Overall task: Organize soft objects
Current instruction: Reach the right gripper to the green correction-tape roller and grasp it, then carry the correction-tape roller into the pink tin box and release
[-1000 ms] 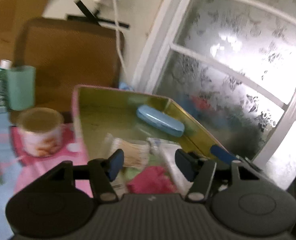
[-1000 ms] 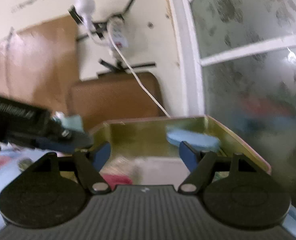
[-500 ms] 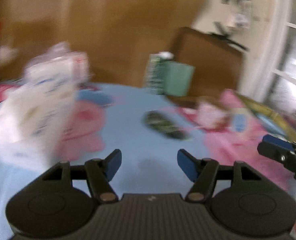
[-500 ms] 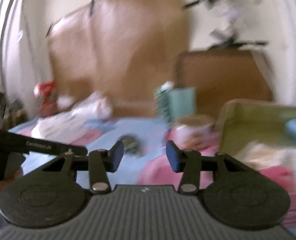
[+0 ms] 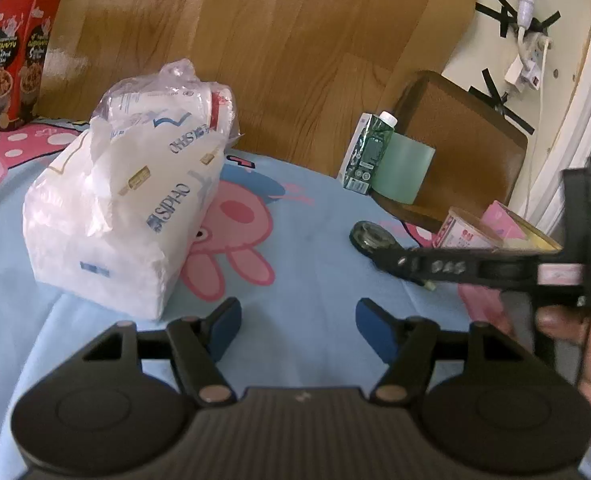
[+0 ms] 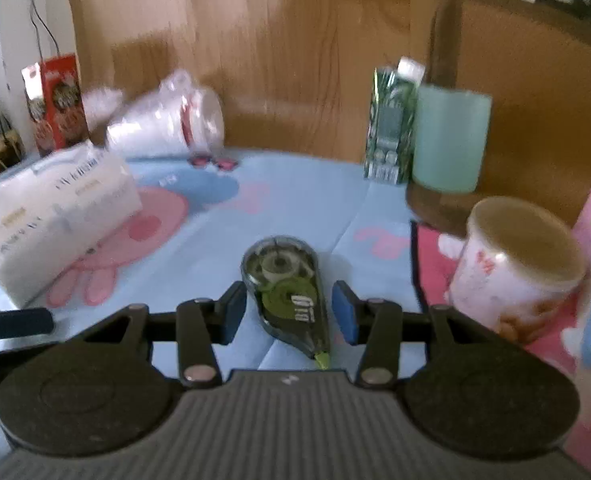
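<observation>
Both views have been swung away from the tin box by the window toward the middle of the tabletop, which suggests a fresh item is being sought. The left gripper, its jaws just opened a little, is held empty near the soft tissue pack, while the right gripper, narrowed a moment ago, is held unclosed around the correction tape. Nothing can be made out inside the mug or green cup.
</observation>
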Tool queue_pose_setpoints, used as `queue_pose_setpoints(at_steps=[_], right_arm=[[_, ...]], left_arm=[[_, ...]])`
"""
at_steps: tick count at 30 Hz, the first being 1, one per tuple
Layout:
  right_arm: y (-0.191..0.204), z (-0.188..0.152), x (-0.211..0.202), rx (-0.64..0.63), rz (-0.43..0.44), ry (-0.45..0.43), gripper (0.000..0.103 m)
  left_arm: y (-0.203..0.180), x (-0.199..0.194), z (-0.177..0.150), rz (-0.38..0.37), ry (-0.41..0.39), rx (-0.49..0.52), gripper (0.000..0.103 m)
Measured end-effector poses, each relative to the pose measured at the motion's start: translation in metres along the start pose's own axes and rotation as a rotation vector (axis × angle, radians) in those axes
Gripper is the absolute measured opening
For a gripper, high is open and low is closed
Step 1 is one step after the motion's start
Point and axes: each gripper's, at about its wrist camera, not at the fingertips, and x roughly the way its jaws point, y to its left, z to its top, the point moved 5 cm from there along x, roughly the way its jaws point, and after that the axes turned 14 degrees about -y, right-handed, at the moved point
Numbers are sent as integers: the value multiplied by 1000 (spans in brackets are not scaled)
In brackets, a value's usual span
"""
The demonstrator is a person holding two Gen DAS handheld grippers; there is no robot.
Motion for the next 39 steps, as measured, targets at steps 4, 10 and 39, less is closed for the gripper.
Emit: queue_pose_setpoints(at_steps=[4, 10, 39], right_arm=[[6, -7, -11, -2, 29, -10, 41], [21, -30, -66, 38, 126, -19, 41], [-114, -6, -187, 98, -252, -374, 41]], left_arm=[[3, 1, 0, -17, 1, -30, 70], [4, -2, 1, -64, 27, -75, 81], [-294, 70, -3, -554, 258, 110, 39]])
